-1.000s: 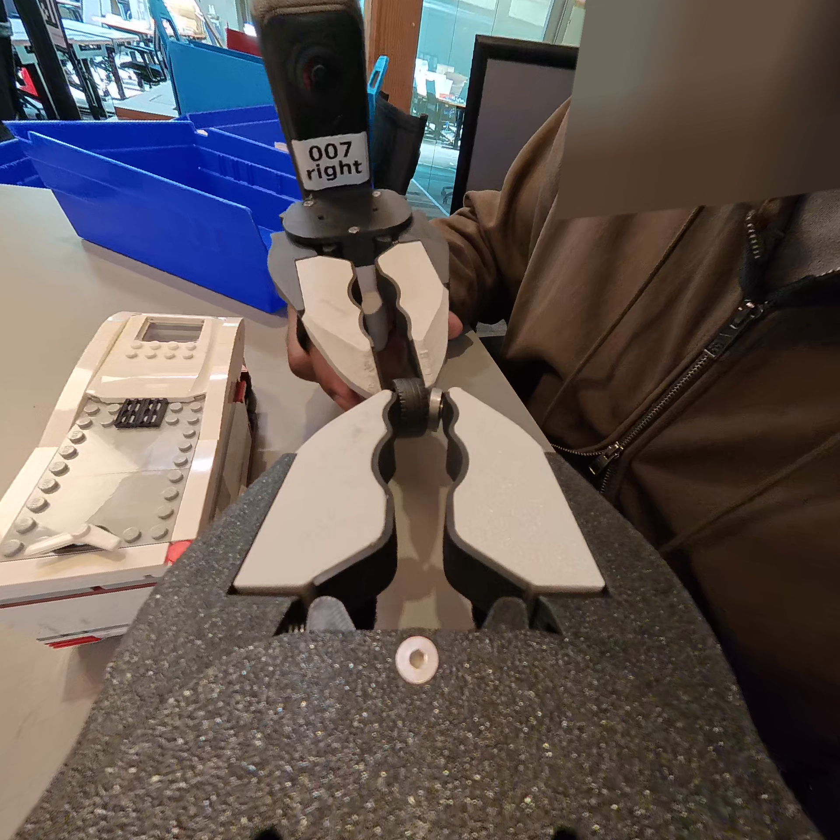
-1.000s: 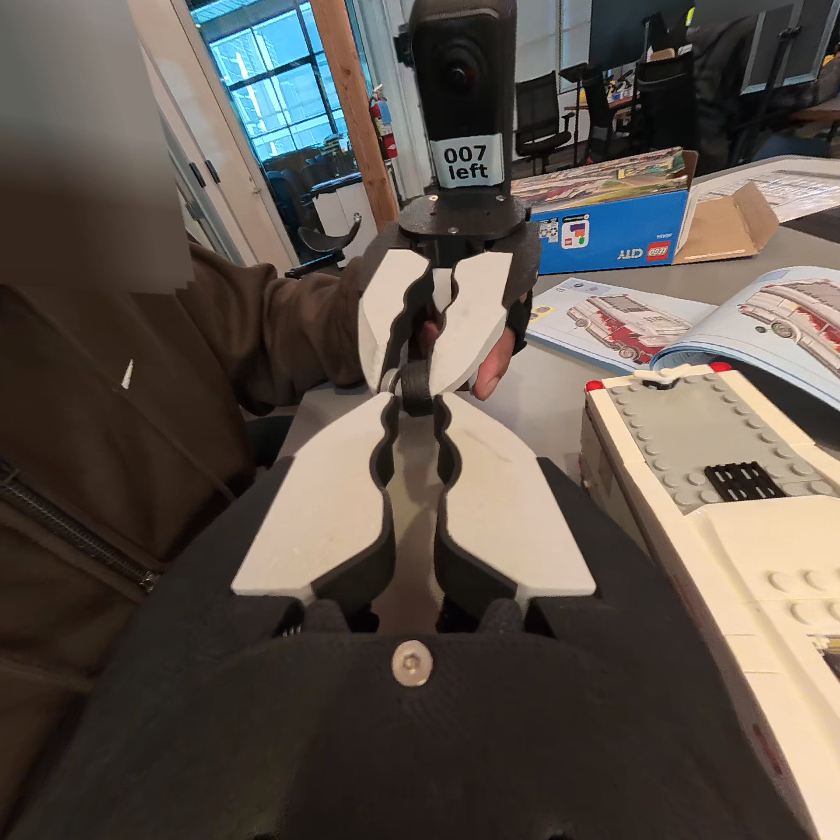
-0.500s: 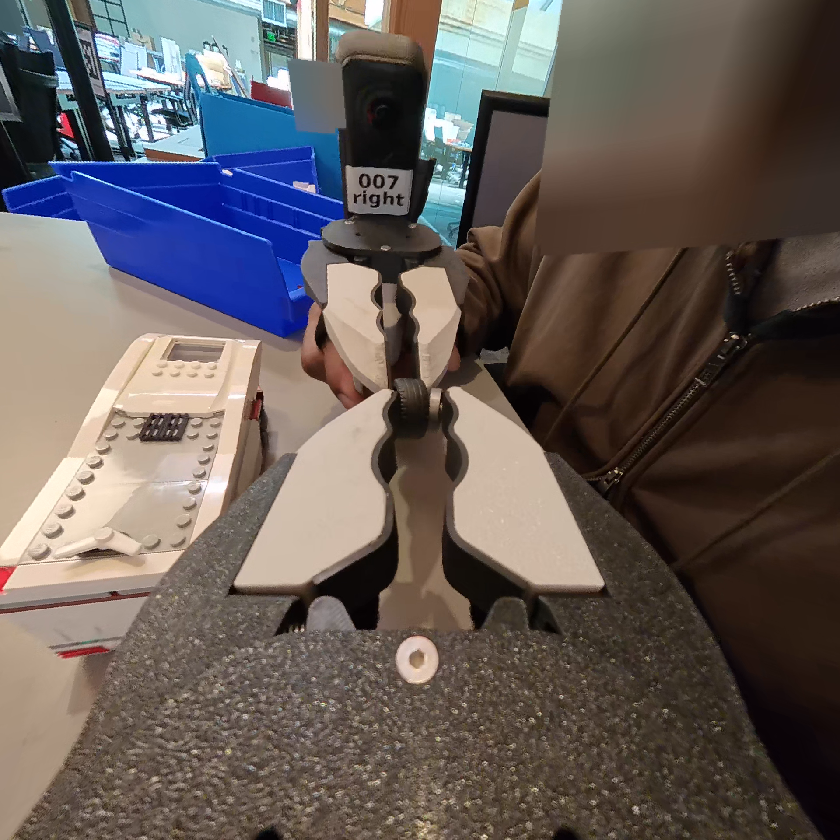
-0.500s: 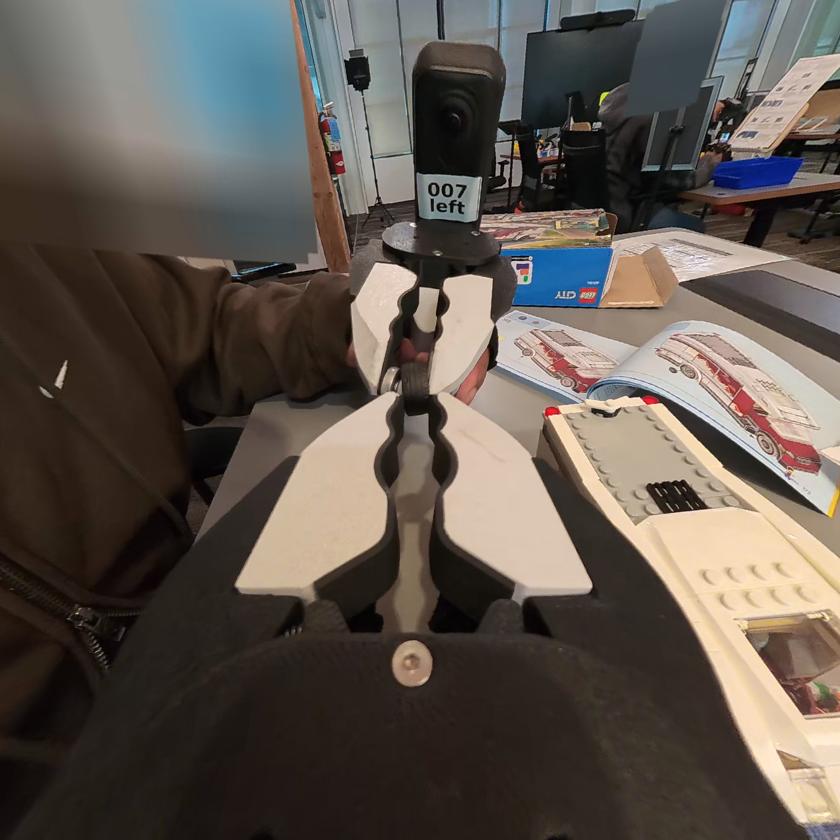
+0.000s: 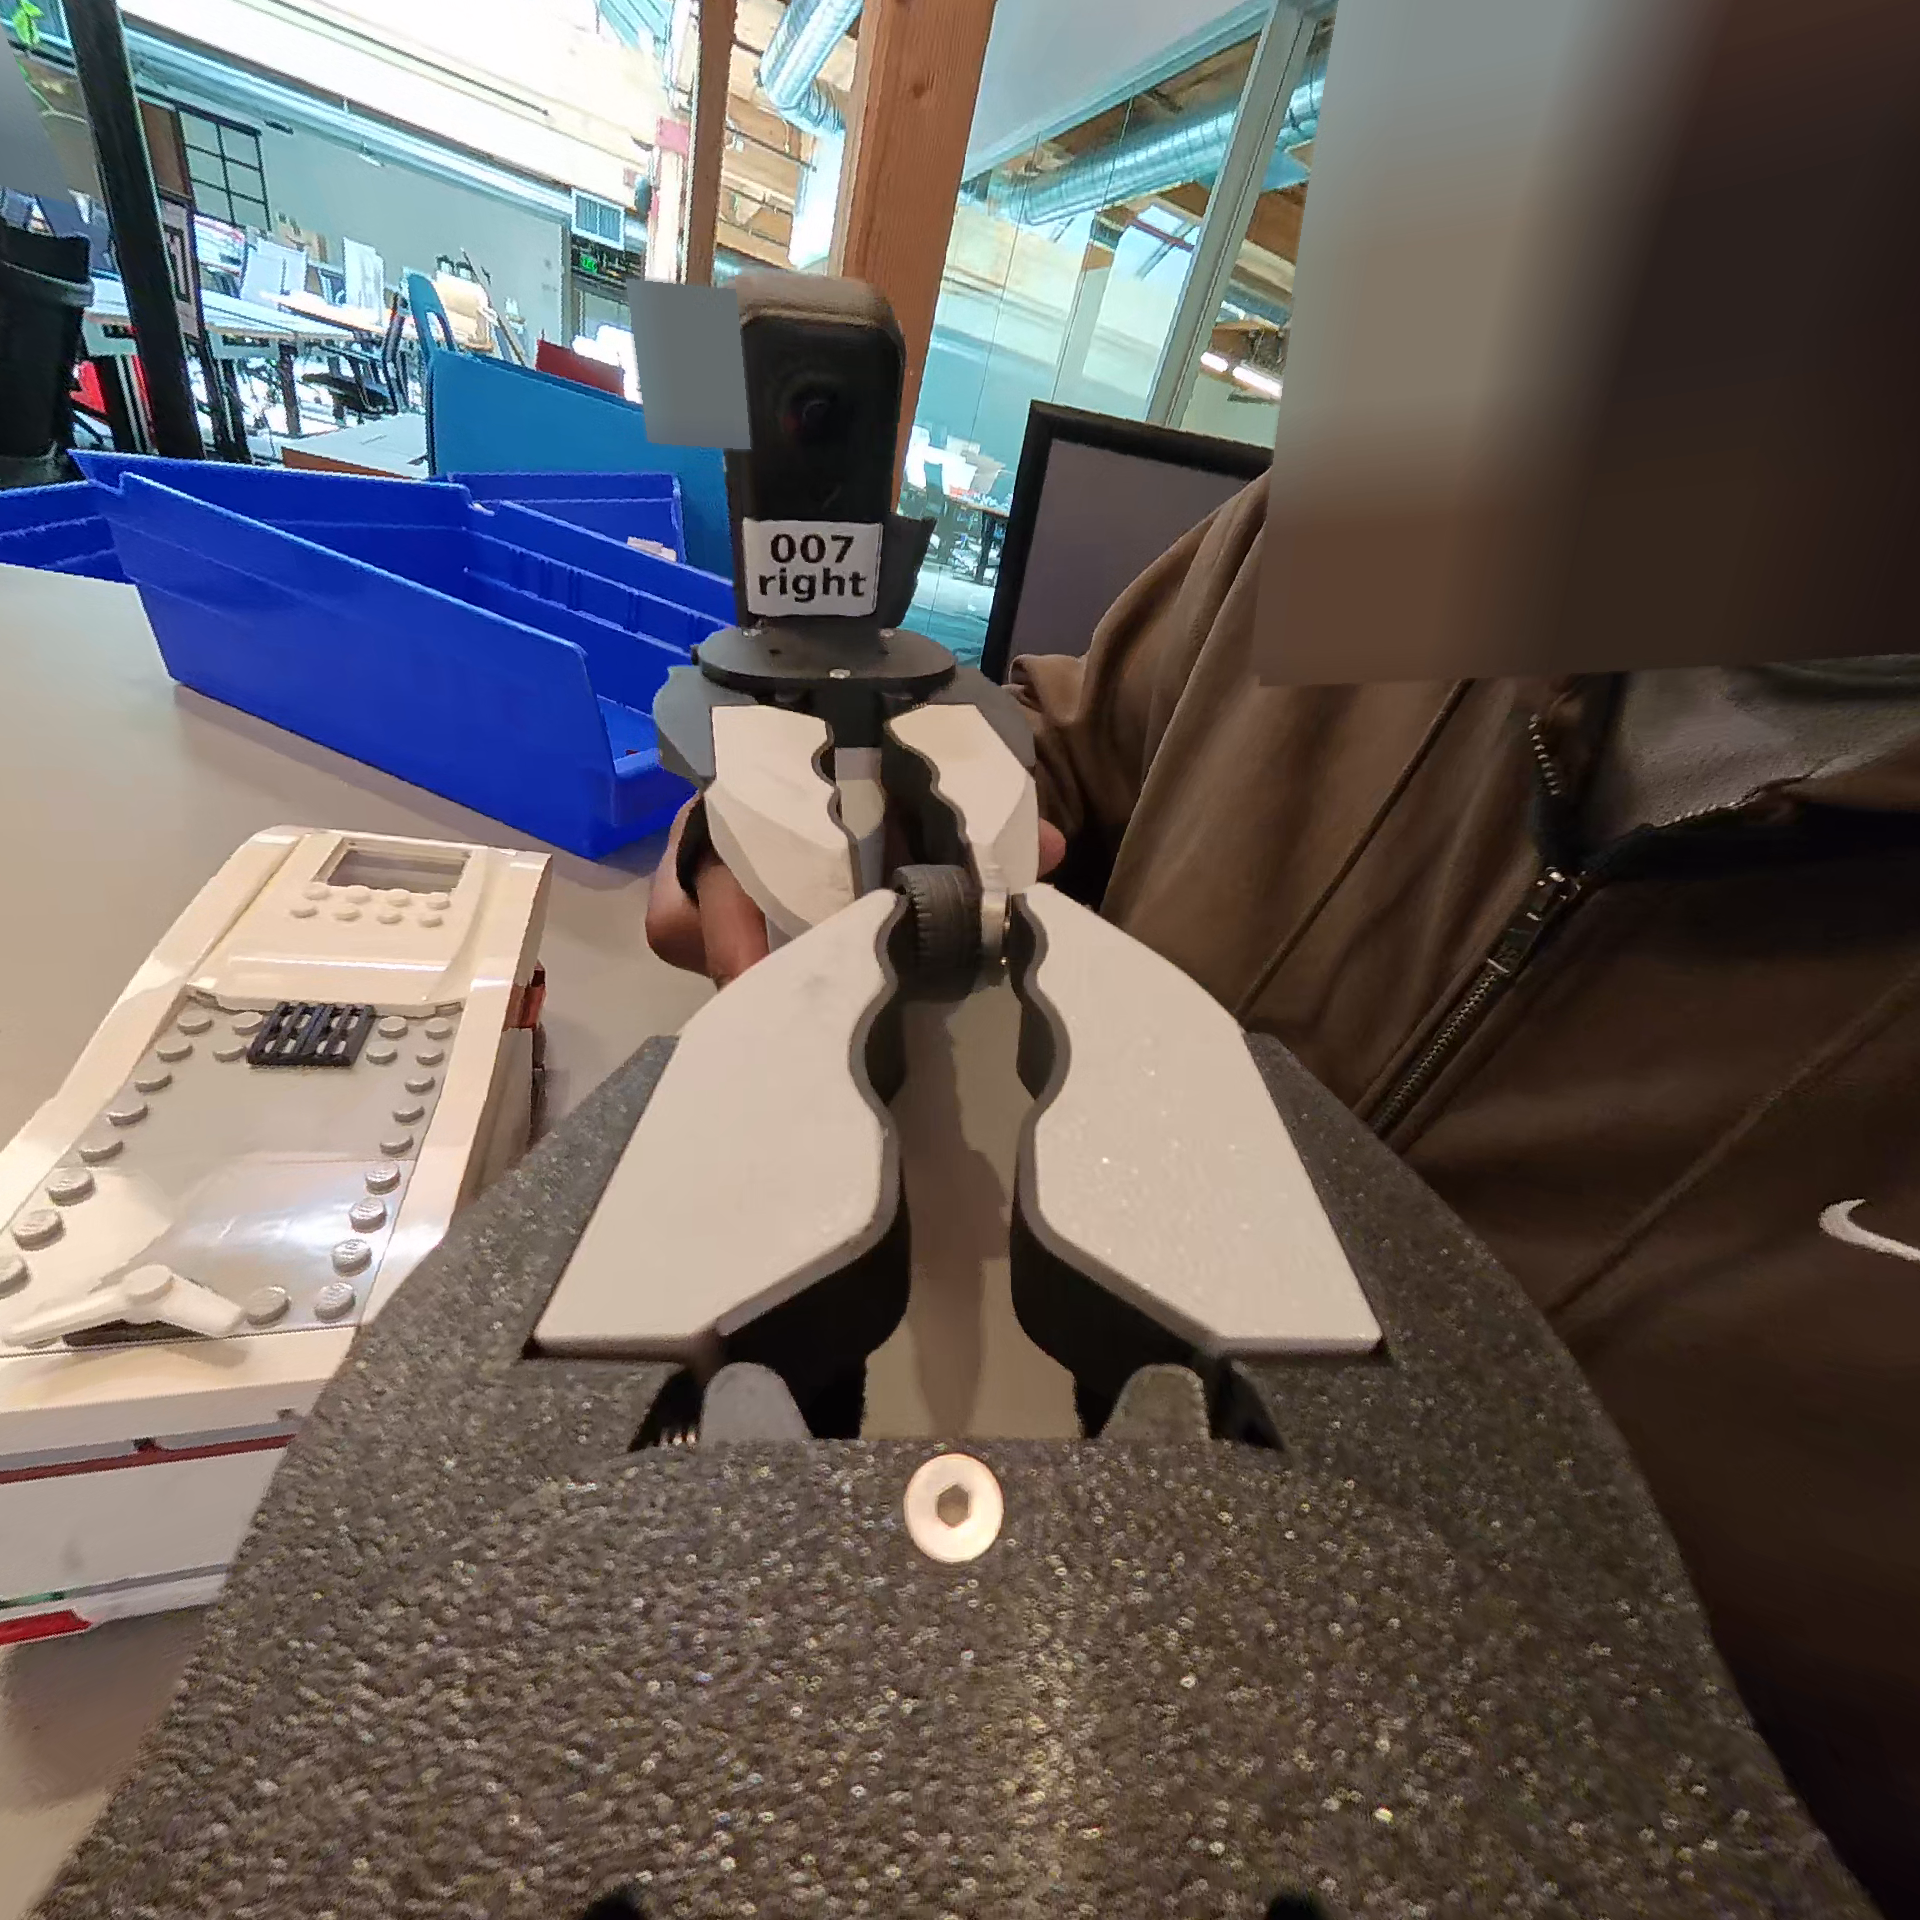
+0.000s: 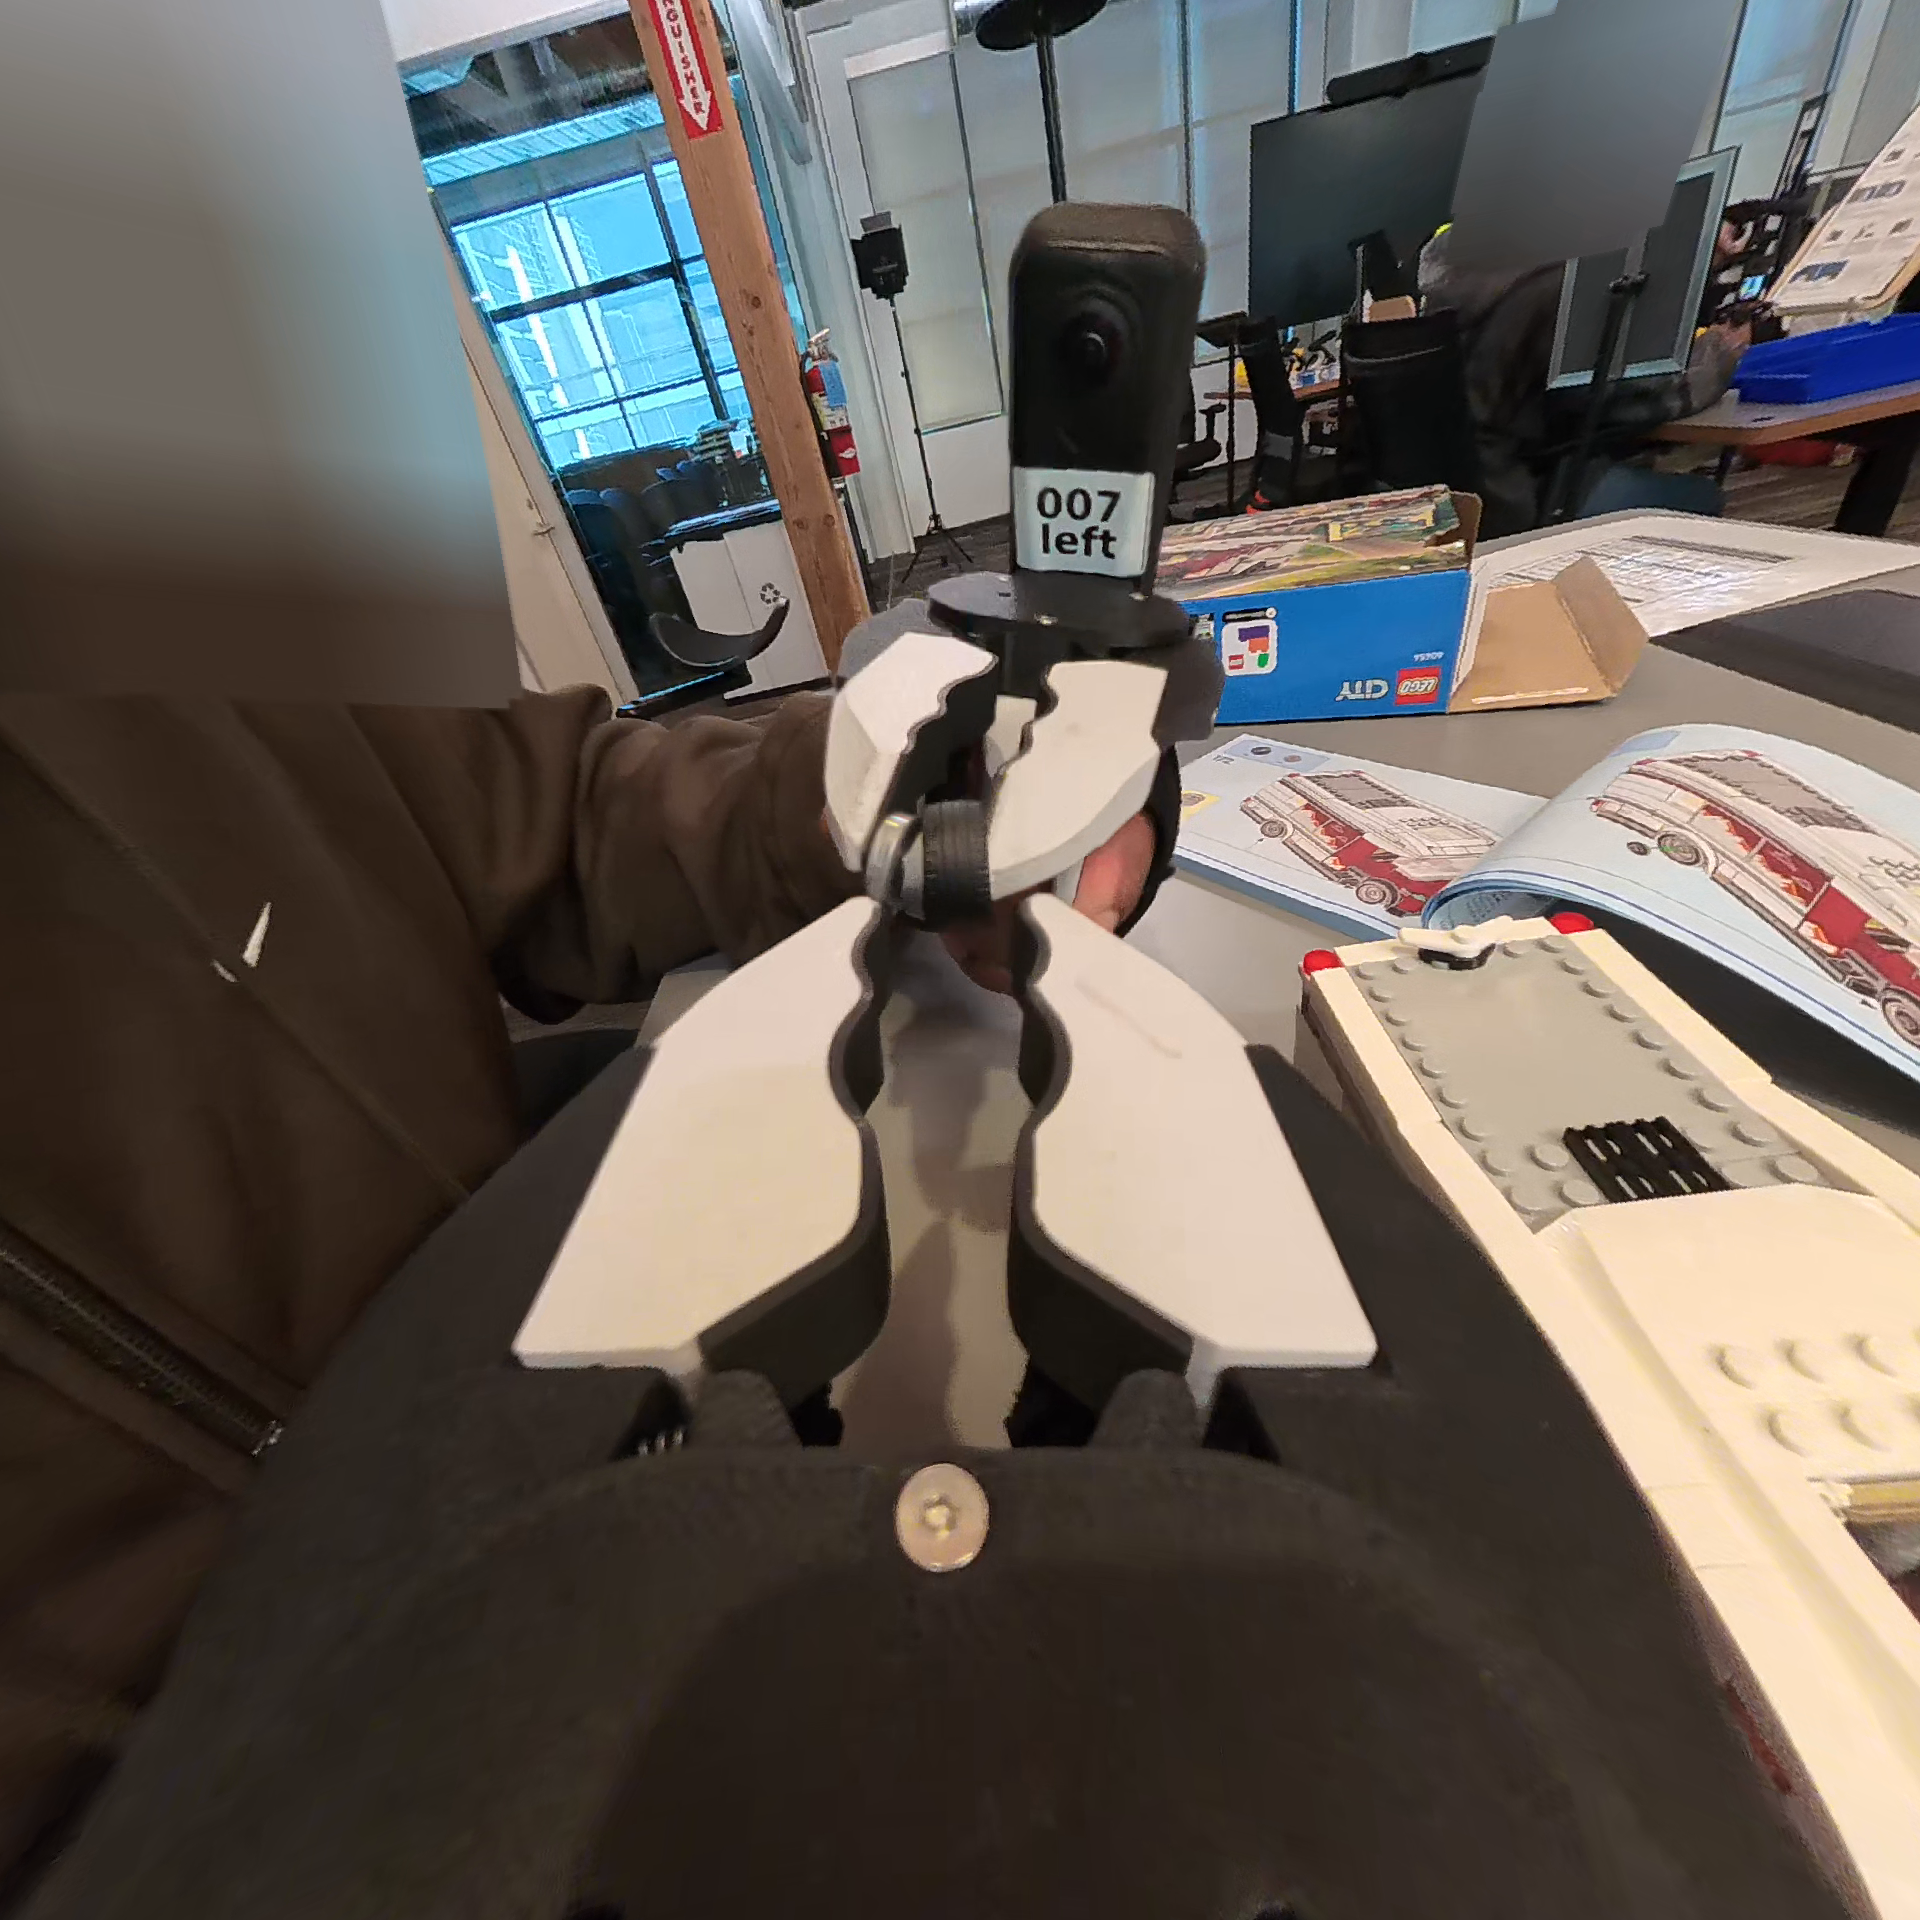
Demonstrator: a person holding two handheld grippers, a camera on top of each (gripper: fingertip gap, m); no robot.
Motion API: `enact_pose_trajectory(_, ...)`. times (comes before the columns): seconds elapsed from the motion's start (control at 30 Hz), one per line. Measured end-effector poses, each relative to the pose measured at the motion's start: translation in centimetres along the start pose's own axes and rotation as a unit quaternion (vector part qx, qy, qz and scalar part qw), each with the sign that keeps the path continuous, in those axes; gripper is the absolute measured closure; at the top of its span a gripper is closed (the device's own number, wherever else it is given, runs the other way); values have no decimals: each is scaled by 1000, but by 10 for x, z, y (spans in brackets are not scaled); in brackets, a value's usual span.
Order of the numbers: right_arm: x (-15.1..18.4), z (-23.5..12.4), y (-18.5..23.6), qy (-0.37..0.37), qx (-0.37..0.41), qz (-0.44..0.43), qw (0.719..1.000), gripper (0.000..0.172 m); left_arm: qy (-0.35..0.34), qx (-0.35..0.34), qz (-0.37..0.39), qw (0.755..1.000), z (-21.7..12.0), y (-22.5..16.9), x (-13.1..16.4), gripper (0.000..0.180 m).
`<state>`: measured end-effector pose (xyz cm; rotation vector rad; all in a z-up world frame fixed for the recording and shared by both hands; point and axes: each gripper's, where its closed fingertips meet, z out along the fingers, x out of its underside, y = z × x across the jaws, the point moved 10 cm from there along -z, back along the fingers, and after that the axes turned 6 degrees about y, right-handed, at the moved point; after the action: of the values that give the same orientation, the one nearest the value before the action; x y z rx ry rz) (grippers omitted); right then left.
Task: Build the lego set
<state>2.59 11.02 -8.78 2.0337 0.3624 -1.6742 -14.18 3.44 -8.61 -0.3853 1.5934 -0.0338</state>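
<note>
Grey table [image 5: 156,748]: one white brick van [image 5: 260,1091], two blue bins [image 5: 416,623]. Left gripper [image 5: 951,920] clamps one small black wheel [image 5: 940,920]; right gripper [image 6: 951,914], facing it, stands narrowly parted, empty.

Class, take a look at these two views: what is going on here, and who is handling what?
A person in a brown jacket holds a gripper in each hand, tips facing each other above a grey table. The left gripper is clamped on a small black toy wheel with a grey hub. The right gripper has its fingers parted just in front of the wheel, not gripping it. A white brick-built vehicle sits beside them, with an open instruction booklet, a blue box and blue bins farther off.
</note>
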Motion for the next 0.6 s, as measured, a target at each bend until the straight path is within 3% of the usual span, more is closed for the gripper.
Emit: enact_pose_trajectory(0.6,-1,-4,3,-10,16,-34,999,156,8,3,1,1000,1,1,2,163)
